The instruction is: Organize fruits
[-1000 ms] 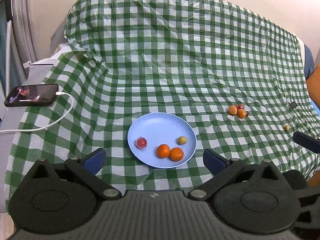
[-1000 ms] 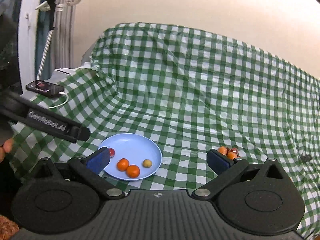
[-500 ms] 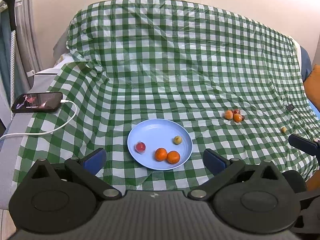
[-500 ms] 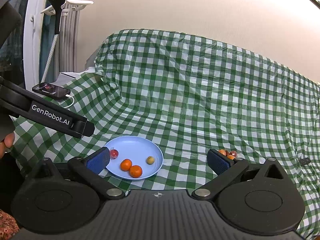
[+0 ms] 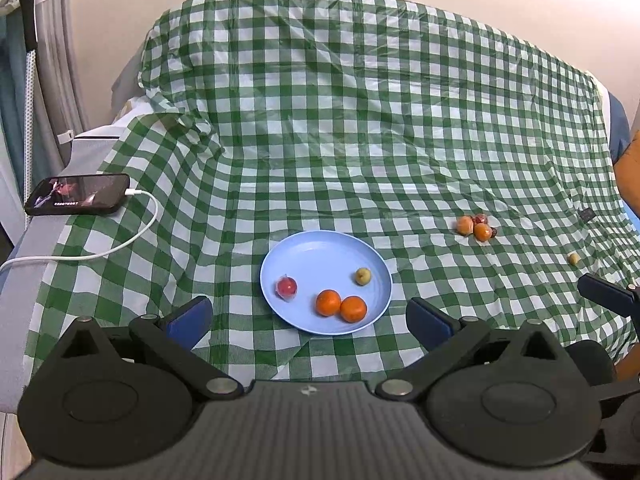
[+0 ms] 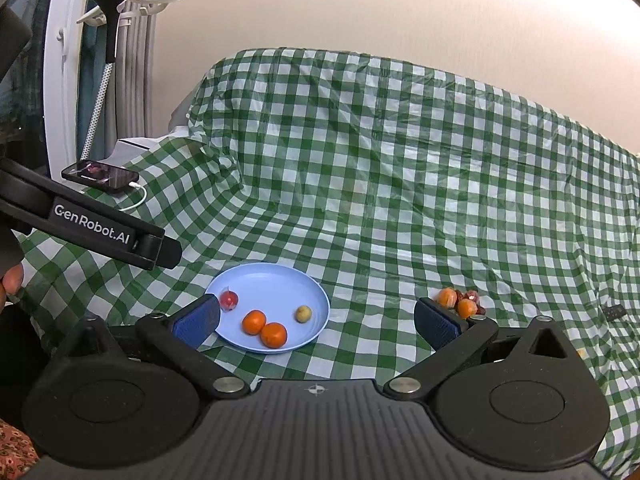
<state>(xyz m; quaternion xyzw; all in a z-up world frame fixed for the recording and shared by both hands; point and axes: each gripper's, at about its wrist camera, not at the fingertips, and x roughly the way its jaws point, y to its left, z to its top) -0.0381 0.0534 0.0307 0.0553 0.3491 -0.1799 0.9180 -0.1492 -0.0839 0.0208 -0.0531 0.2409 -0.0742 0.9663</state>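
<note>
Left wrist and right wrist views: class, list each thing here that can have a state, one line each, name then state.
Left gripper: open, empty.
Right gripper: open, empty.
Round light-blue plastic plate: upright on the cloth, holding four fruits.
Two orange mandarins: on the plate, touching.
Black smartphone: screen lit, white cable plugged in.
Cluster of small fruits: on the cloth, outside the plate.

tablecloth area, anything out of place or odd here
Yes: a cluster of fruit and one small yellow-green fruit lie loose on the checked cloth, right of the blue plate. A charging phone sits at its left edge. Nothing is spilled.
</note>
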